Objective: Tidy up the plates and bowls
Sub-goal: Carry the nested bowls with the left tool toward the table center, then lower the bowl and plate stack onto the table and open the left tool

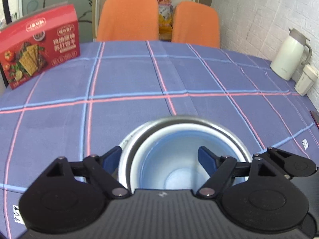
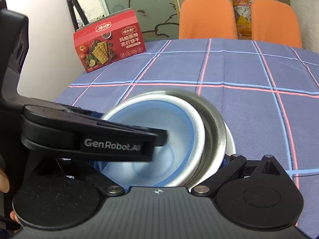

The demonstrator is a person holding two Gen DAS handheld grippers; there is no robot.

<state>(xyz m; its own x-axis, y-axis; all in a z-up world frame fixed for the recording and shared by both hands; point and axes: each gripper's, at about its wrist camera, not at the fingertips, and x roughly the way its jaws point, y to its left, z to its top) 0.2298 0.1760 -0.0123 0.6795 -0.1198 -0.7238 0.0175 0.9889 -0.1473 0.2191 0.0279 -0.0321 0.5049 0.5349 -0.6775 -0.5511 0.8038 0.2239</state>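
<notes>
At the bottom centre of the left wrist view, the left gripper (image 1: 159, 157) stands spread wide, one blue pad outside the rim of a steel bowl (image 1: 139, 135) and the other inside the pale blue bowl (image 1: 179, 159) nested in it. In the right wrist view the same stack fills the lower middle; the right gripper (image 2: 159, 165) is largely masked by the other tool's arm, so whether it clamps the steel rim cannot be told (motion blur does not help). The nesting looks done; no plates show. Beyond lies the checked tablecloth (image 1: 139, 79), then a red cracker box (image 1: 39, 45) at upper left, a cream thermos jug (image 1: 289, 57) at right and orange chairs (image 1: 127, 18) along the top.
</notes>
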